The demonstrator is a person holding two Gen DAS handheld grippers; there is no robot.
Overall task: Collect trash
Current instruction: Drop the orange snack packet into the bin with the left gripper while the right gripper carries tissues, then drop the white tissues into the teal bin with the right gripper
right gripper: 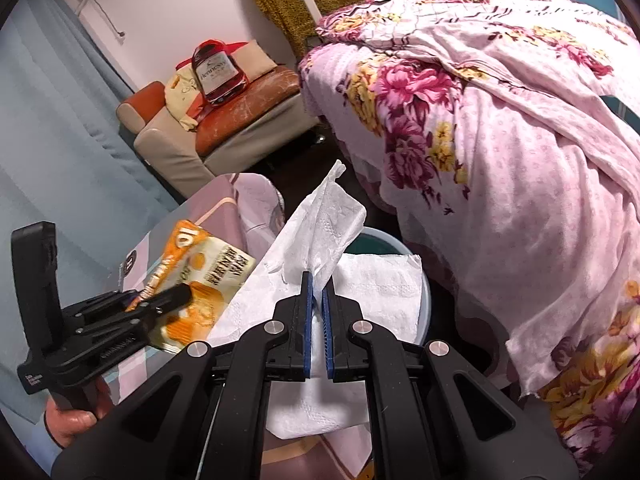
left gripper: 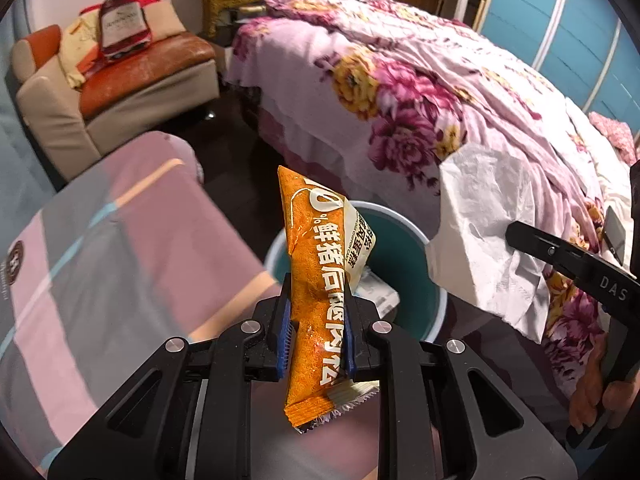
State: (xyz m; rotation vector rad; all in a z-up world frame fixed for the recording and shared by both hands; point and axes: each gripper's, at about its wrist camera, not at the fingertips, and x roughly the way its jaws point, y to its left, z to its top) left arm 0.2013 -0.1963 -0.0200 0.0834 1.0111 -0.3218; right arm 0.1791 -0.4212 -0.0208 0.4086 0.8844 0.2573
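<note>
above the blue bin [left gripper: 434, 304], left claw [left gripper: 317, 330] pinching orange wrapper [left gripper: 318, 300], right claw [right gripper: 318, 316] clamping crumpled tissue [right gripper: 320, 236]

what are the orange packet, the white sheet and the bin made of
Orange packet: likely glossy plastic film, from its sheen, creases and serrated sealed end. White sheet: soft tissue paper, matte, with embossed dots and limp folds. Bin: probably smooth moulded plastic, pale blue rim, teal inside.
</note>
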